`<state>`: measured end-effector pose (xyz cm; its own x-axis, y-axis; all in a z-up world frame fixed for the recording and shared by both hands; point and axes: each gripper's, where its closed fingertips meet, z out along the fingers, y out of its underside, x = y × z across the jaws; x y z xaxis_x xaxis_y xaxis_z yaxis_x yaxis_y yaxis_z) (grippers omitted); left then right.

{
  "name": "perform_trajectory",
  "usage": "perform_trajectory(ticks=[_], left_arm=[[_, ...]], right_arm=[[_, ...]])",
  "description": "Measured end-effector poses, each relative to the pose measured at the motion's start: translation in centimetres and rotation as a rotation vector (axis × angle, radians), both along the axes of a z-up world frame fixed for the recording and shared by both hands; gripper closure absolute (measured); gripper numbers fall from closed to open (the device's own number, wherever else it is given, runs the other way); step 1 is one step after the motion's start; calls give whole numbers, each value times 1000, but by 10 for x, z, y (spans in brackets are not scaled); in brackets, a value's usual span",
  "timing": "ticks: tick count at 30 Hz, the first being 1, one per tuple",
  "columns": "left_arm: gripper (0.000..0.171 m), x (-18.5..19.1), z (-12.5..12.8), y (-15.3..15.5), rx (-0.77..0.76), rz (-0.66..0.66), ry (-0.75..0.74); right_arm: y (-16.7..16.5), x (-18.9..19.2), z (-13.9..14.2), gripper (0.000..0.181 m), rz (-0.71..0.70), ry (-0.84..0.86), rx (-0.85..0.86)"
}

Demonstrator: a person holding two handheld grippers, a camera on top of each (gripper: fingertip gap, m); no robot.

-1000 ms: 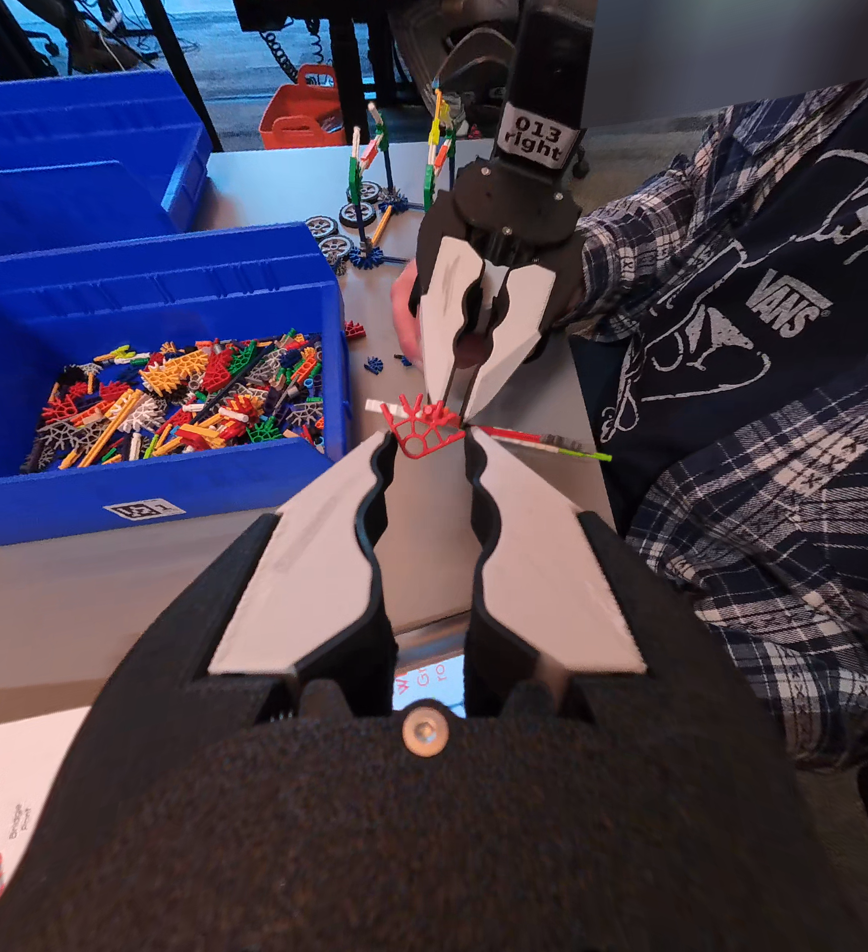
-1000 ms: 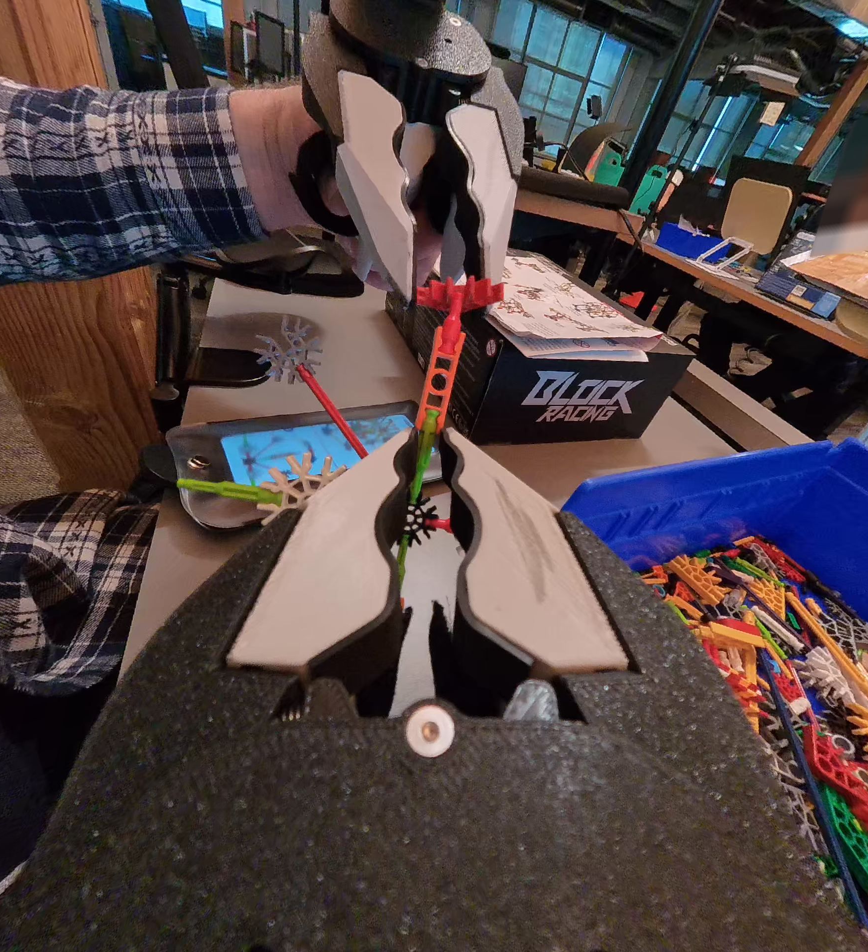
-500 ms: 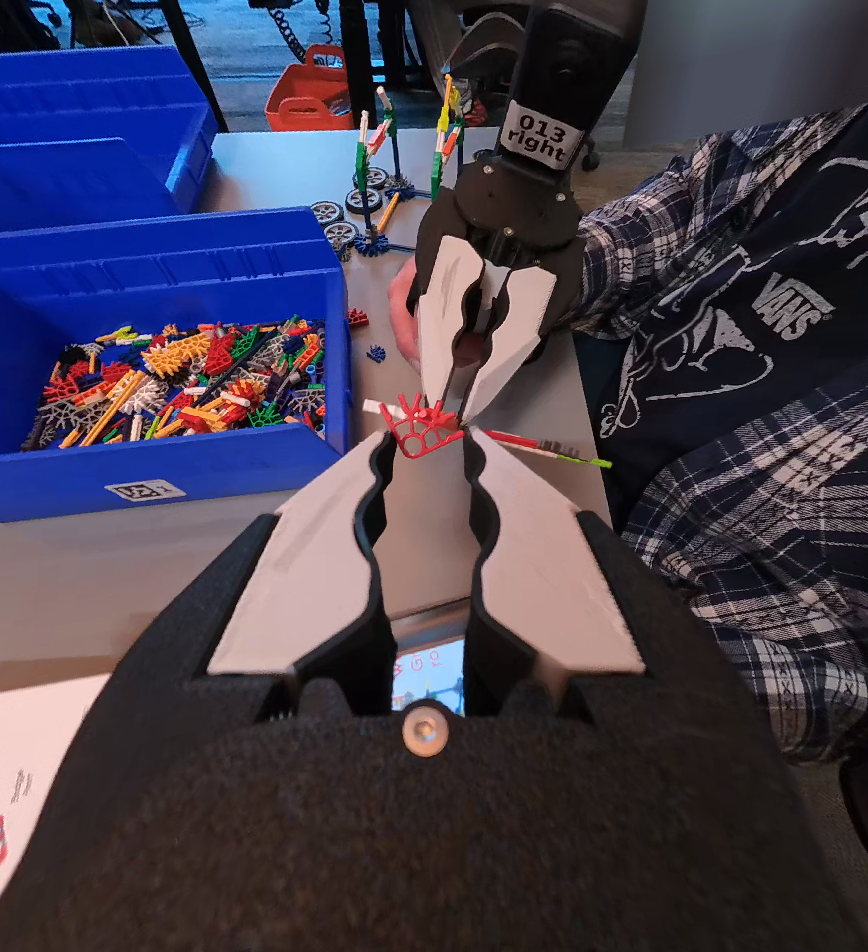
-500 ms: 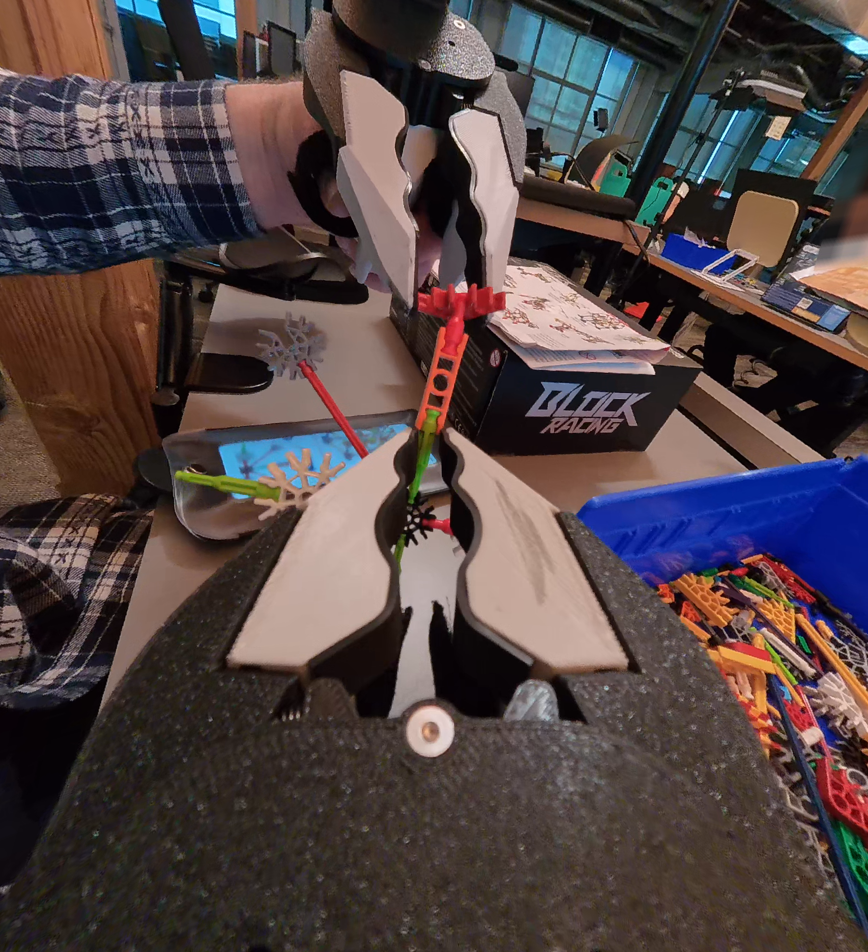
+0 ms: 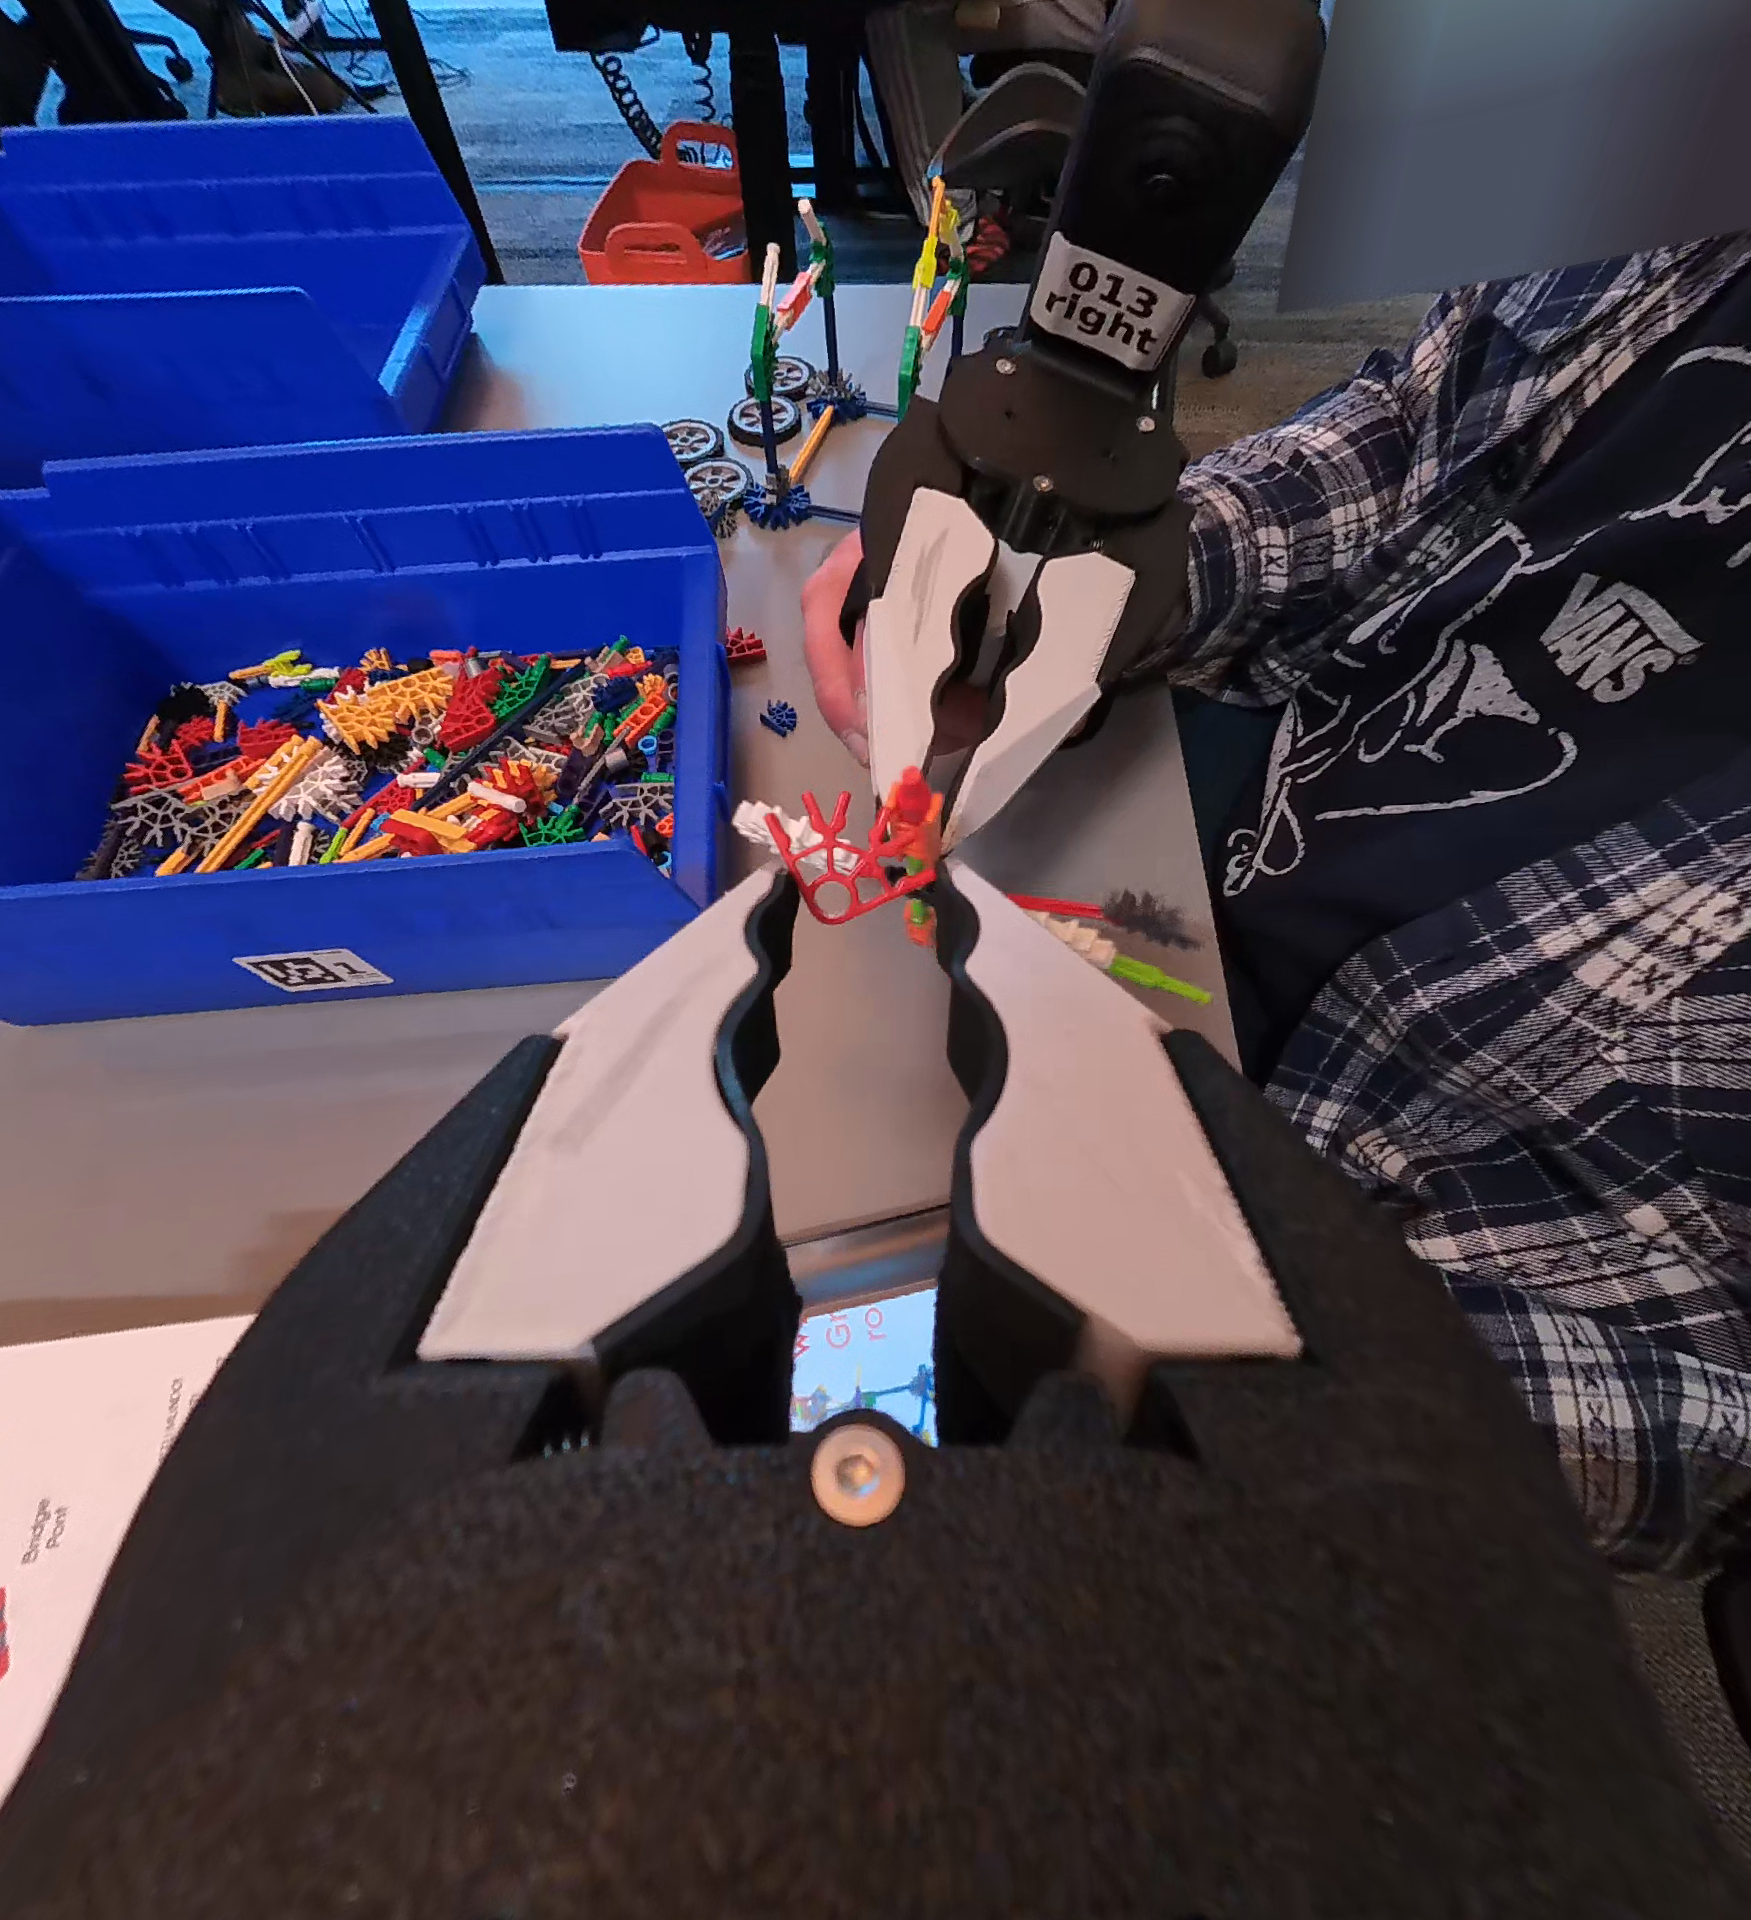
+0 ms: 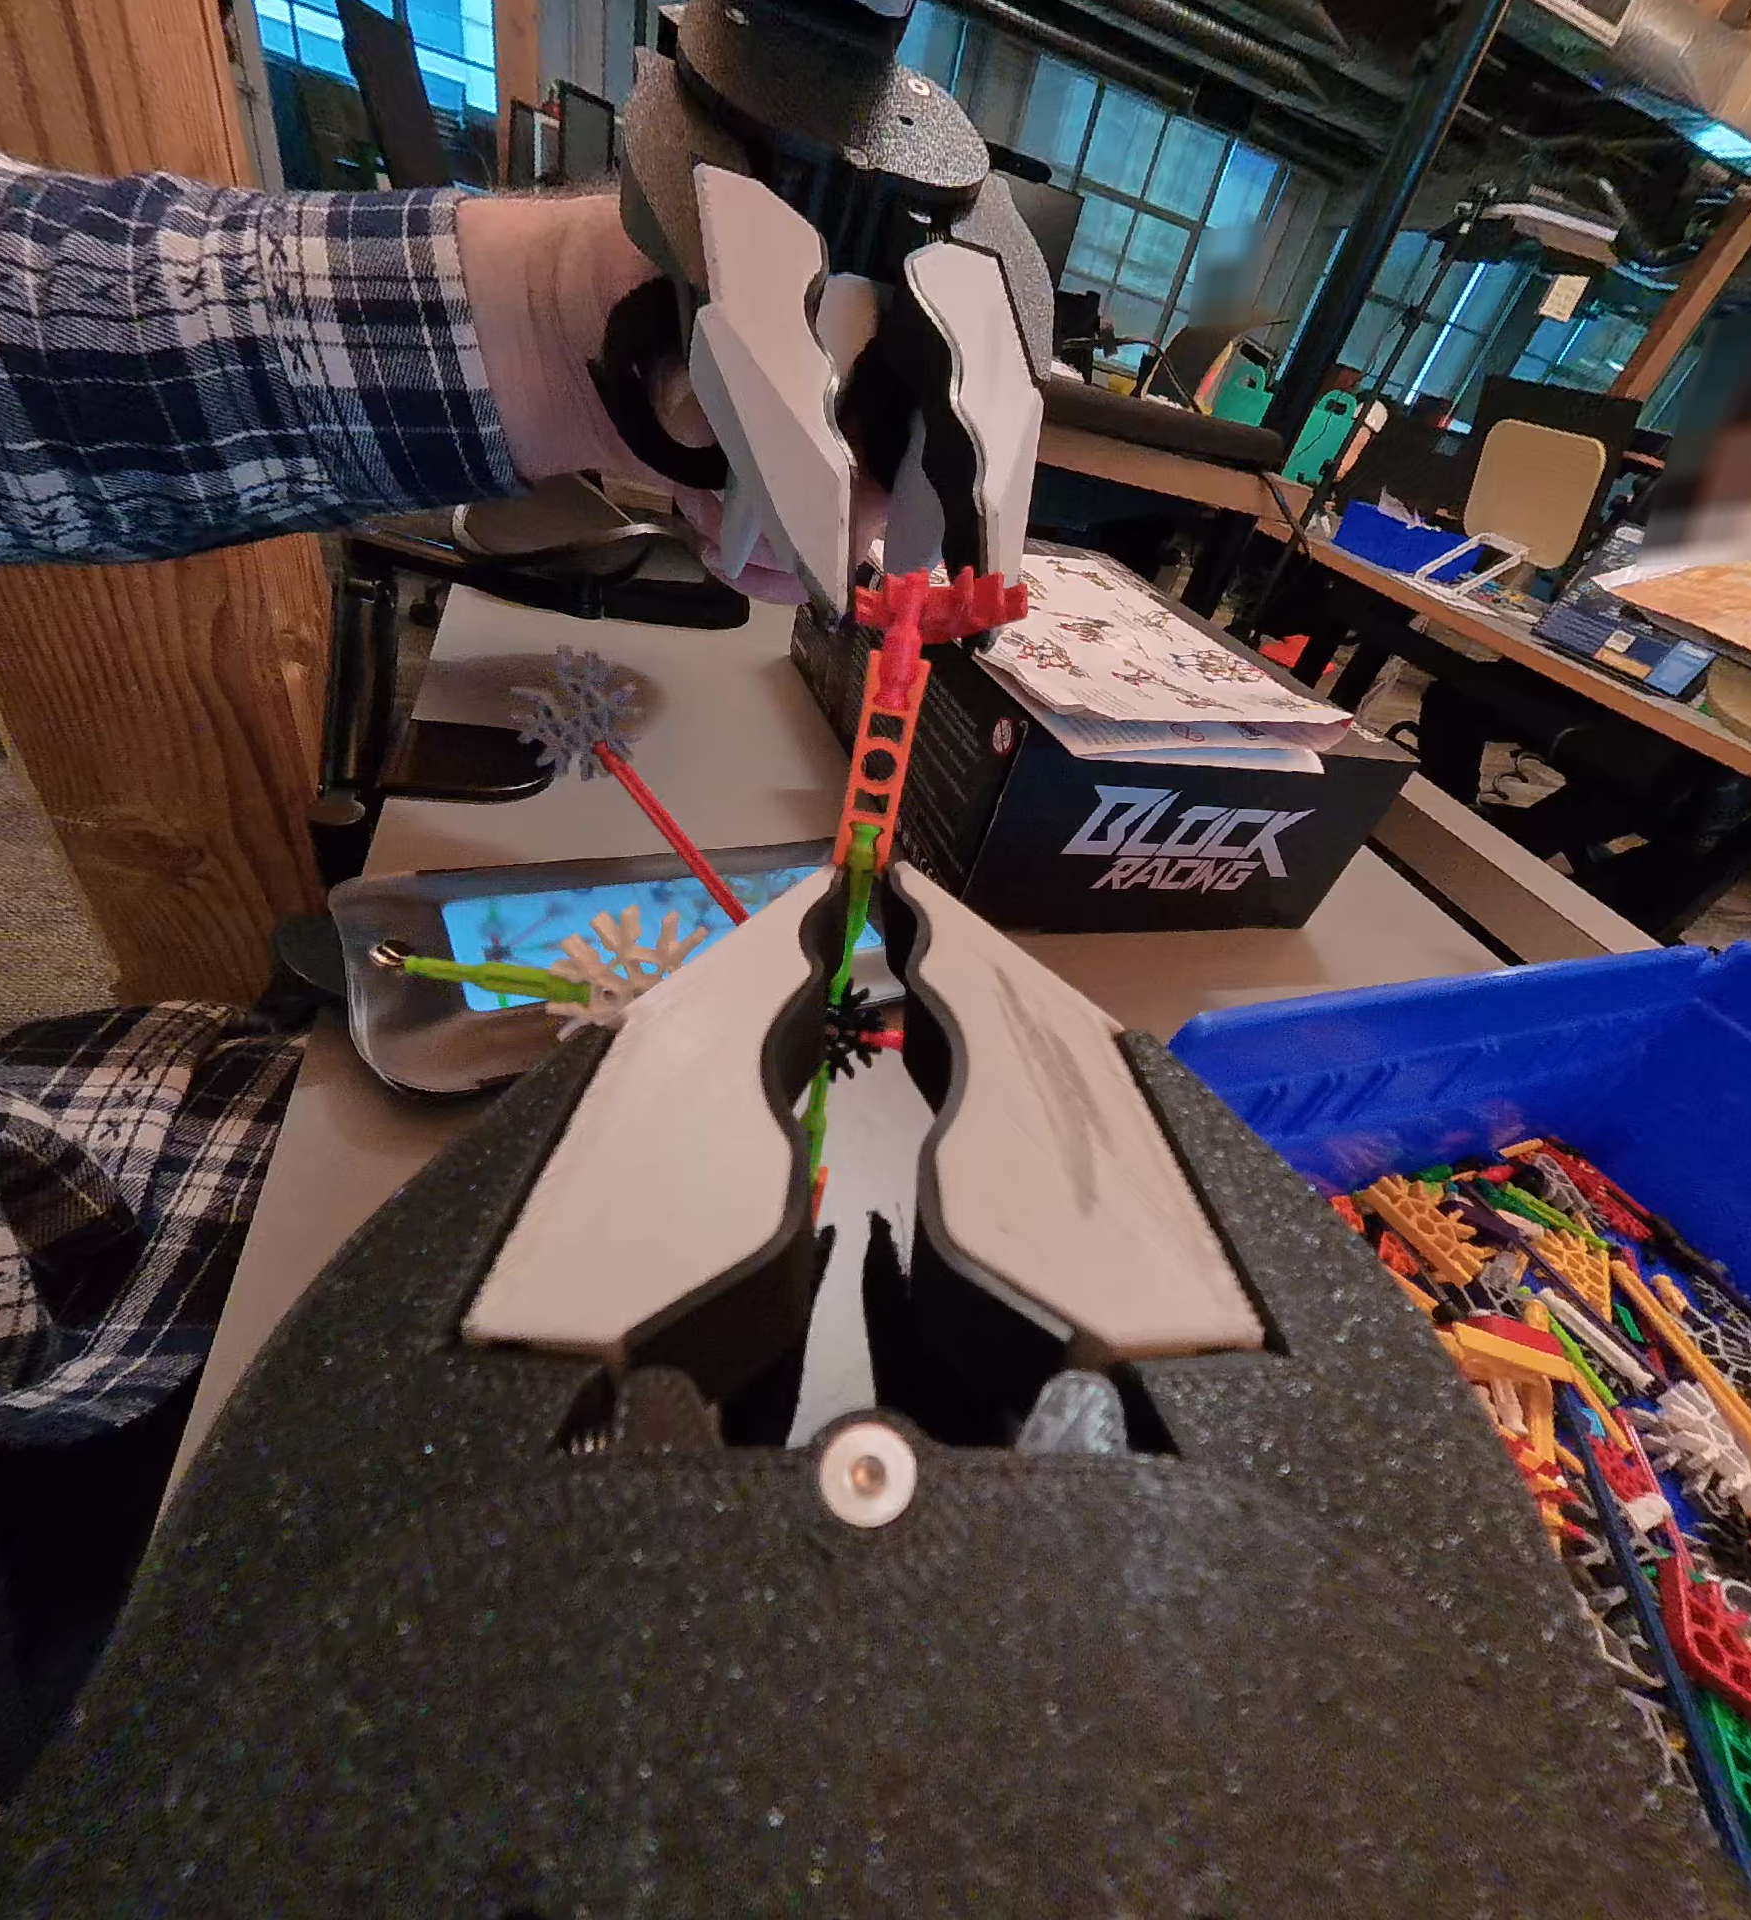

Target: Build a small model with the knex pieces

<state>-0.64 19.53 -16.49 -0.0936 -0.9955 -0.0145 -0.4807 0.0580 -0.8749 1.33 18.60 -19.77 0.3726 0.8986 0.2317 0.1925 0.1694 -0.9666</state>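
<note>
Red plastic fan-shaped connector (image 5: 843, 871) sits pinched between the tips of the left gripper (image 5: 858, 883), held in the air above the grey tabletop (image 5: 175, 1164). In the right wrist view the same red connector (image 6: 938, 606) shows at the top of an orange ladder-like rod (image 6: 881, 750), which joins a thin green rod (image 6: 855, 914) running down between the fingers of the right gripper (image 6: 863, 883). Those fingers are pressed close on the green rod, with a small black spiky connector (image 6: 850, 1031) on it just behind the tips. The two grippers meet tip to tip over the table edge, each in a hand with a plaid sleeve (image 6: 175, 353).

Just beside the joined piece, a white snowflake connector (image 6: 622, 961) with a short lime rod (image 6: 497, 977) lies by a tablet with a lit screen (image 6: 538, 925); a grey snowflake connector on a red rod (image 6: 580, 712) sticks up near it. A black cardboard box (image 6: 1141, 821) with printed sheets of paper (image 6: 1151, 665) on top stands beyond the tablet. A blue plastic bin (image 5: 331, 914), full of mixed coloured building pieces (image 5: 403, 748), stands to the left in the left wrist view, with more blue bins (image 5: 175, 260) behind it. A small wheeled model of rods (image 5: 798, 395) stands farther along the table, and an orange basket (image 5: 668, 223) is on the floor beyond.
</note>
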Motion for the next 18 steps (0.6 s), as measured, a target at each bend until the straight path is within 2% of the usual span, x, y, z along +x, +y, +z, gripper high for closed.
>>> perform_trajectory(ticks=[18], left_arm=[[146,-17,-14,4,8,1,0]], right_arm=[[1,4,-3,176,13,30,-25]])
